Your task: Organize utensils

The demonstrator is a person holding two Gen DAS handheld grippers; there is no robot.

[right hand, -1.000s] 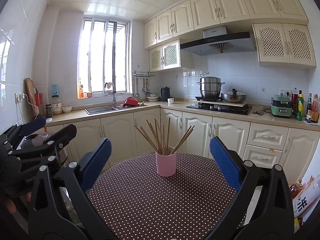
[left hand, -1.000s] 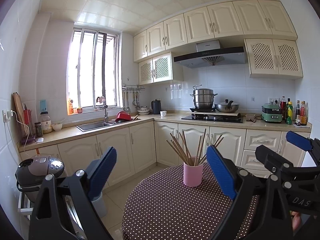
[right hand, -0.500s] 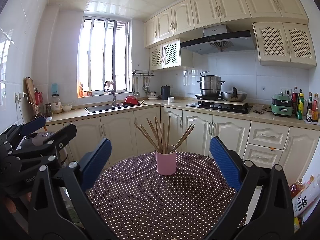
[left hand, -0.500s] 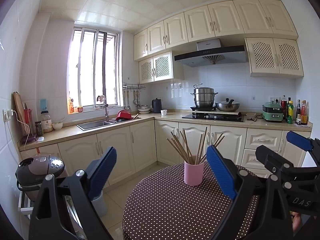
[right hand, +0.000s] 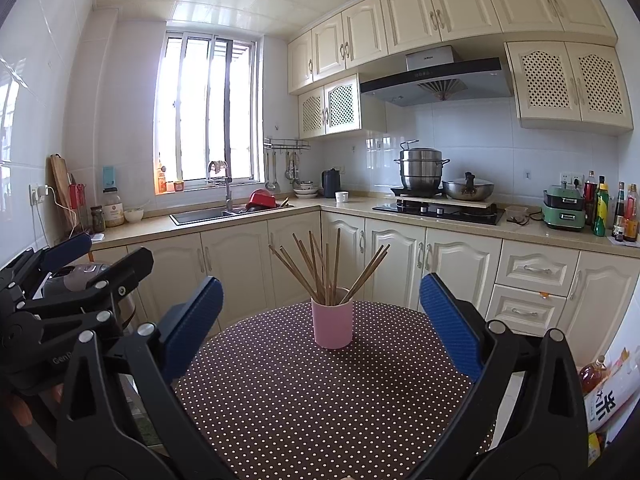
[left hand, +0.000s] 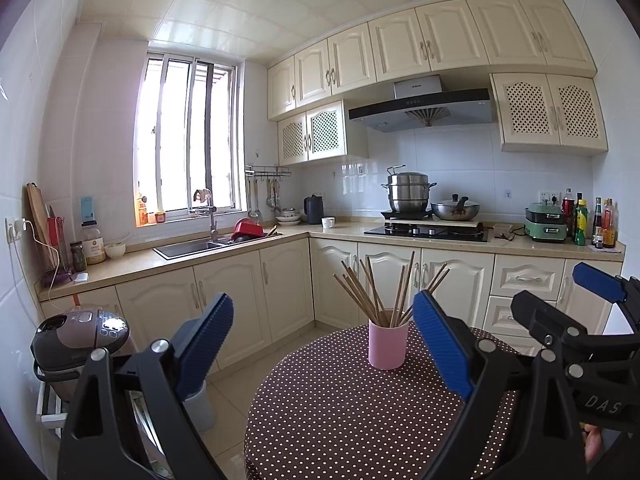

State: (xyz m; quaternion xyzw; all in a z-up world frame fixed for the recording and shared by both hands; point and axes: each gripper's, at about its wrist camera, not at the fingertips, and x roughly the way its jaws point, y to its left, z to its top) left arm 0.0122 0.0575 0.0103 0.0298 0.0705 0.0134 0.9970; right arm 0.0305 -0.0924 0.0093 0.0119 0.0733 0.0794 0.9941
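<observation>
Two hand-held grippers, jaws apart — thin stiff wooden chopsticks in light pink cup; pinch upper shafts.

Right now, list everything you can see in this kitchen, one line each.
cup: one, pink, upright on the table
chopsticks: a bundle, brown, standing fanned out in the cup
table: one, round, brown cloth with white dots, in front
sink: one, steel, set in the counter under the window
red bowl: one, red, beside the sink
kettle: one, dark, corner of the counter
steamer pot: one, silver, on the stove
wok: one, silver with lid, on the stove
bottles: several, mixed colours, right end of the counter
rice cooker: one, dark, low at the left
left gripper: one, black with blue pads, open, empty
right gripper: one, black with blue pads, open, empty
</observation>
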